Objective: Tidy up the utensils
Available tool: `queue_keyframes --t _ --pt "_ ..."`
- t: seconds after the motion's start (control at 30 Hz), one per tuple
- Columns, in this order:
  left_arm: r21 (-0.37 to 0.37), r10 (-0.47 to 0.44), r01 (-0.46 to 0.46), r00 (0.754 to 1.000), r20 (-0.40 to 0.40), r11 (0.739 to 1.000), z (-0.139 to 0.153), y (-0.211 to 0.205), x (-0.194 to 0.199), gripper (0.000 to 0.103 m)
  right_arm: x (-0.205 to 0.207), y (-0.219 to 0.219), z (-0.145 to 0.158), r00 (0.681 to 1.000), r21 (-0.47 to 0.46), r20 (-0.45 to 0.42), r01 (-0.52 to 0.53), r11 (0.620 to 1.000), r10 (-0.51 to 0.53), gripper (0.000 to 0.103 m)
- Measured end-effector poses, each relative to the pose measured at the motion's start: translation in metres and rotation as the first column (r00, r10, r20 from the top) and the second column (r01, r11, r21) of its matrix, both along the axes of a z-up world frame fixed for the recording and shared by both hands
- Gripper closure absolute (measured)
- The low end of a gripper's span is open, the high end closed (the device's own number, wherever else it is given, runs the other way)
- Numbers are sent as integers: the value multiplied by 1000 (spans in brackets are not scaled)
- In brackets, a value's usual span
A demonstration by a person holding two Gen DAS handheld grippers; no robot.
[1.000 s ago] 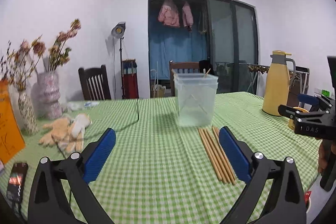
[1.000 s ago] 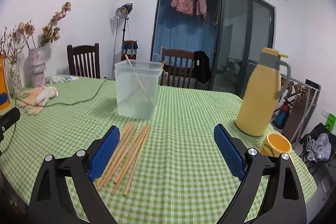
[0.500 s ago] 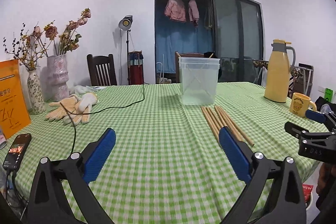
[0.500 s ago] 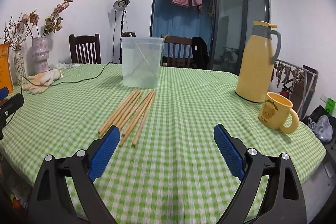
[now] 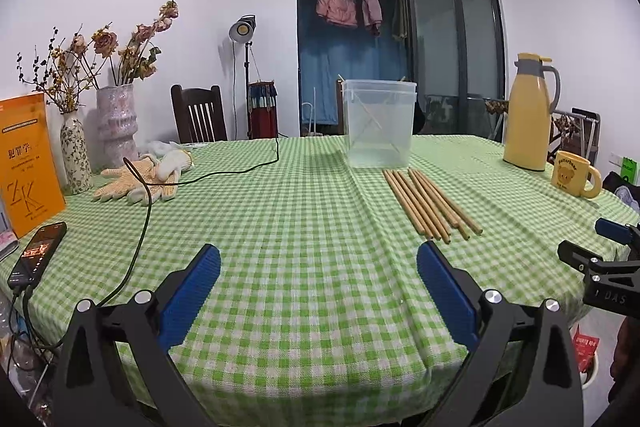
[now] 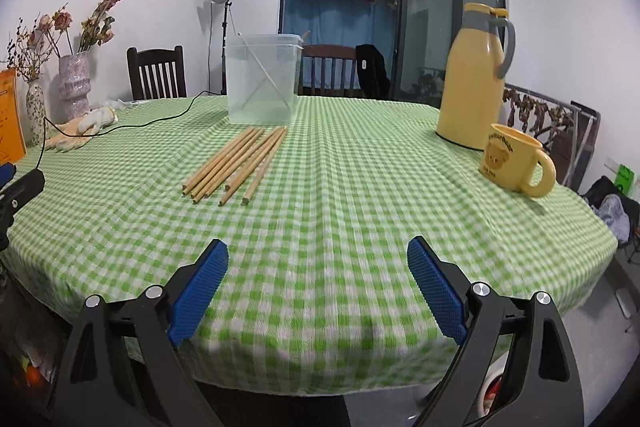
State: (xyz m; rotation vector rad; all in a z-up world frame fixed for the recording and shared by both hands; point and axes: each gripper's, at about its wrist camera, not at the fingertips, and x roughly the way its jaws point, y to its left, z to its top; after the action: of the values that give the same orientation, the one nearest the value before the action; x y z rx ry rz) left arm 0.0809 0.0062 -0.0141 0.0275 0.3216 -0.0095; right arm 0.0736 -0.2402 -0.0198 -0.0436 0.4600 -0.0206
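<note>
Several wooden chopsticks (image 5: 430, 201) (image 6: 236, 165) lie side by side on the green checked tablecloth, just in front of a clear plastic container (image 5: 379, 123) (image 6: 262, 79). Inside the container two thin sticks lean crossed. My left gripper (image 5: 318, 289) hangs open over the table's near edge, well short of the chopsticks, nothing between its blue pads. My right gripper (image 6: 318, 285) is open too, low at the near edge, with the chopsticks ahead and to its left. Each gripper shows at the side of the other's view.
A yellow thermos jug (image 6: 474, 75) and a yellow bear mug (image 6: 516, 159) stand at the right. At the left are work gloves (image 5: 146, 175), two vases (image 5: 117, 121), an orange book (image 5: 28, 163), a phone (image 5: 38, 253) and a black cable (image 5: 144, 211). Chairs stand behind the table.
Both grippers have drawn back and down toward the table's near edge, so the chopsticks and container now look farther away. Both stayed open and empty.
</note>
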Motion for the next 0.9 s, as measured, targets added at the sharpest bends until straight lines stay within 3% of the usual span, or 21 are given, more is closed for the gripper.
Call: queue_keyframes --t 0.57,0.73,0.9 --pt "6 3 -3 999 -36 1000 6 -3 39 8 28 -1 -1 998 8 -59 -5 1000 6 16" --pt "7 -37 38 992 -120 999 12 -11 70 8 49 2 7 996 -1 -85 -18 1000 18 16" --pt "-11 -125 126 959 -253 992 19 -28 120 8 84 0 16 982 72 -171 -64 995 75 16"
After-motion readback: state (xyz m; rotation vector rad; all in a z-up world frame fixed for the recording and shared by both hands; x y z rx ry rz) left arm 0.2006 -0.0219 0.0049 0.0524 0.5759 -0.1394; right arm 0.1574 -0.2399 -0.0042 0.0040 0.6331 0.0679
